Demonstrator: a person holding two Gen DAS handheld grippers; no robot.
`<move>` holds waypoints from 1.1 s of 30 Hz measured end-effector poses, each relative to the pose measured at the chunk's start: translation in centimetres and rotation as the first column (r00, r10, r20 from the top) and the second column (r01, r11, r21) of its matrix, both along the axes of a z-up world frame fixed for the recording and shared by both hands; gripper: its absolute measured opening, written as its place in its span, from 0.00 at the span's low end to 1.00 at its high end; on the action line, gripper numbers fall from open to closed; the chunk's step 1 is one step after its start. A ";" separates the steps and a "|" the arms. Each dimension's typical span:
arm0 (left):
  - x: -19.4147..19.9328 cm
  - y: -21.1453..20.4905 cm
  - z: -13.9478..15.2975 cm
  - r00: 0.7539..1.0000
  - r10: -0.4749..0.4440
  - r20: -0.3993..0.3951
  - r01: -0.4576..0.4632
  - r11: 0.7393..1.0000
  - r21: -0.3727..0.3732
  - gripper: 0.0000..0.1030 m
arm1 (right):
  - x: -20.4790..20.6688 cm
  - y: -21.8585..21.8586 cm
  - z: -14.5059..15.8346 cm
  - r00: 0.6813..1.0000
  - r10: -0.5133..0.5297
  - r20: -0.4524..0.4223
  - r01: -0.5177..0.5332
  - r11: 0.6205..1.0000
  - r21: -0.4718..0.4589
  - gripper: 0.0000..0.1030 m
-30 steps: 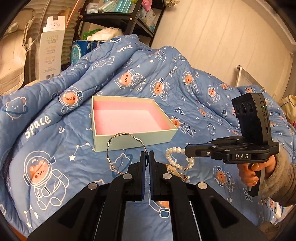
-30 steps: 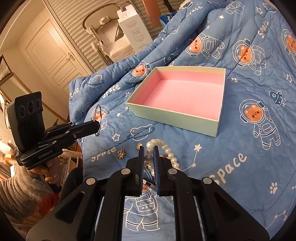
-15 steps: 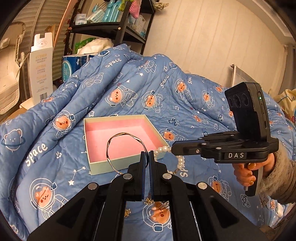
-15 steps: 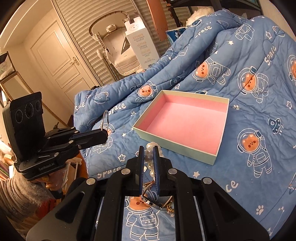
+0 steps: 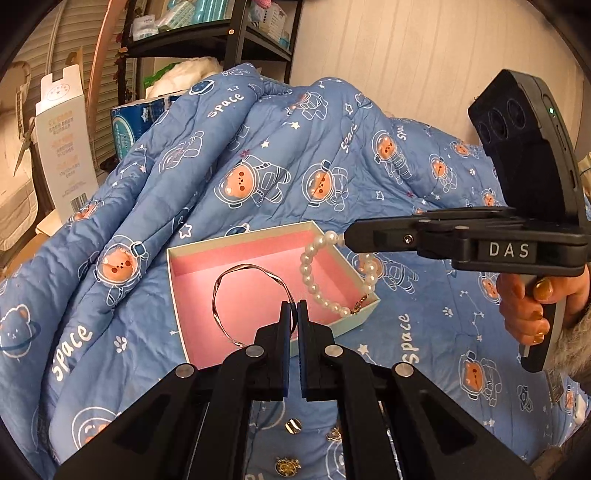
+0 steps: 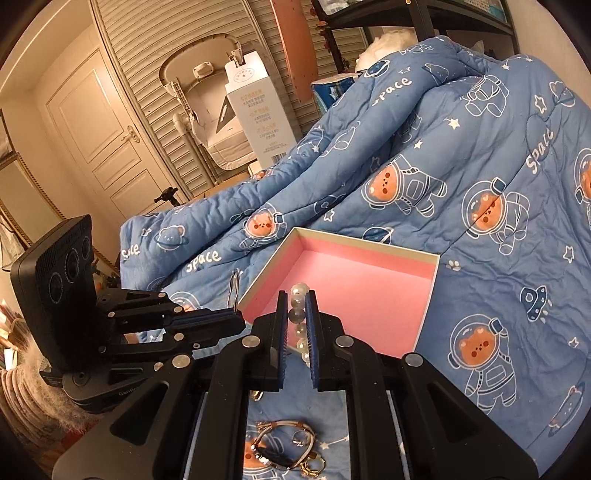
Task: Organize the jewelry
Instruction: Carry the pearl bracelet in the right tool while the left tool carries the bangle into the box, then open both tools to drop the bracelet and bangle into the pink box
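Note:
A pale box with a pink lining (image 5: 177,273) lies open on the blue quilt; it also shows in the right wrist view (image 6: 428,314). My left gripper (image 5: 293,306) is shut on a thin twisted metal bangle (image 5: 221,280) and holds it above the box's near side. My right gripper (image 6: 296,299) is shut on a pearl bracelet (image 6: 298,291), which hangs over the box's right corner in the left wrist view (image 5: 314,273). The right gripper (image 5: 349,236) reaches in from the right there. The left gripper (image 6: 236,317) sits left of the box in the right wrist view.
Loose jewelry lies on the quilt near me: a watch or bangle cluster (image 6: 284,446) and small gold pieces (image 5: 291,424). The quilt (image 5: 295,155) rises in a heap behind the box. A tall white carton (image 5: 66,140) and black shelves (image 5: 236,33) stand beyond.
Both grippers rose from the quilt and moved toward the box, each carrying its piece. The pearl bracelet left the quilt and now hangs over the box's corner; the bangle hangs over the box.

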State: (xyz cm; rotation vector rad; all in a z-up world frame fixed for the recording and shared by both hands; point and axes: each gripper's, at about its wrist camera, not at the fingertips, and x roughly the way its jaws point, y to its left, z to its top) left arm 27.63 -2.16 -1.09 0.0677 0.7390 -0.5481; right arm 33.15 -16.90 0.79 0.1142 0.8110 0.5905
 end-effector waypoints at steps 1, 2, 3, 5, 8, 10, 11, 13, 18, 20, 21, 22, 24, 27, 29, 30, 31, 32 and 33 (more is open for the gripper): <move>0.5 -0.2 -0.2 1.000 -0.002 -0.008 0.002 1.000 0.010 0.03 | 0.5 0.0 -0.1 1.000 -0.009 -0.001 0.009 1.000 -0.006 0.10; 1.1 -0.3 -0.4 1.000 -0.001 -0.014 0.002 1.000 0.023 0.03 | 1.2 0.1 -0.3 1.000 -0.015 -0.006 0.015 1.000 -0.010 0.10; 1.6 -0.5 -0.6 1.000 0.000 -0.018 0.000 0.999 0.038 0.03 | 1.8 0.1 -0.6 1.000 -0.020 -0.012 0.020 1.000 -0.015 0.10; 2.8 -0.9 -1.1 0.999 0.001 -0.035 0.001 0.998 0.059 0.03 | 3.2 0.2 -1.2 0.999 -0.038 -0.031 0.037 0.999 -0.023 0.10; 4.5 -1.5 -1.8 0.998 0.005 -0.061 0.000 0.996 0.090 0.03 | 5.3 0.3 -2.4 0.995 -0.065 -0.071 0.063 0.998 -0.029 0.10; 5.6 -1.9 -2.3 0.997 0.006 -0.083 0.003 0.995 0.104 0.03 | 6.6 0.4 -3.3 0.991 -0.087 -0.098 0.084 0.996 -0.035 0.10; 6.1 -2.2 -2.6 0.996 0.003 -0.092 0.007 0.994 0.113 0.03 | 7.3 0.3 -3.8 0.988 -0.097 -0.117 0.094 0.995 -0.030 0.10; 7.0 -2.7 -3.2 0.994 0.002 -0.114 0.013 0.991 0.131 0.03 | 8.5 0.1 -4.8 0.981 -0.116 -0.152 0.115 0.993 -0.016 0.10; 8.9 -3.2 -5.1 0.984 0.022 -0.178 0.008 0.986 0.165 0.03 | 10.7 -0.5 -6.6 0.965 -0.175 -0.193 0.171 0.985 -0.040 0.10; 9.5 -3.3 -5.9 0.980 0.035 -0.198 0.002 0.983 0.181 0.03 | 11.1 -0.7 -7.1 0.962 -0.190 -0.195 0.182 0.981 -0.058 0.10; 9.8 -3.3 -6.2 0.978 0.037 -0.205 0.002 0.982 0.186 0.03 | 11.3 -0.8 -7.3 0.961 -0.197 -0.195 0.187 0.980 -0.066 0.10; 10.0 -3.4 -6.4 0.977 0.037 -0.210 0.003 0.982 0.189 0.03 | 11.3 -0.8 -7.5 0.960 -0.202 -0.195 0.191 0.979 -0.073 0.10; 10.3 -3.4 -6.8 0.975 0.038 -0.218 0.004 0.982 0.190 0.03 | 11.5 -0.7 -7.7 0.959 -0.211 -0.189 0.196 0.976 -0.092 0.10; 10.7 -3.6 -7.3 0.973 0.038 -0.229 0.008 0.980 0.200 0.03 | 11.7 -0.5 -8.0 0.960 -0.218 -0.175 0.198 0.972 -0.127 0.10; 11.0 -3.6 -7.6 0.970 0.049 -0.237 0.002 0.978 0.208 0.03 | 11.8 -0.4 -8.3 0.959 -0.226 -0.172 0.203 0.969 -0.141 0.10; 11.1 -3.6 -7.7 0.970 0.054 -0.238 -0.003 0.978 0.210 0.03 | 11.9 -0.5 -8.4 0.958 -0.228 -0.173 0.204 0.968 -0.145 0.10; 11.3 -3.6 -7.8 0.969 0.061 -0.239 -0.009 0.978 0.211 0.03 | 12.0 -0.4 -8.5 0.958 -0.230 -0.173 0.206 0.967 -0.148 0.10; 11.4 -3.6 -7.7 0.969 0.063 -0.239 -0.012 0.978 0.210 0.03 | 12.1 -0.4 -8.6 0.958 -0.231 -0.173 0.205 0.967 -0.153 0.10; 11.4 -3.6 -7.7 0.969 0.062 -0.239 -0.011 0.978 0.208 0.04 | 12.2 -0.3 -8.7 0.958 -0.229 -0.170 0.203 0.966 -0.160 0.10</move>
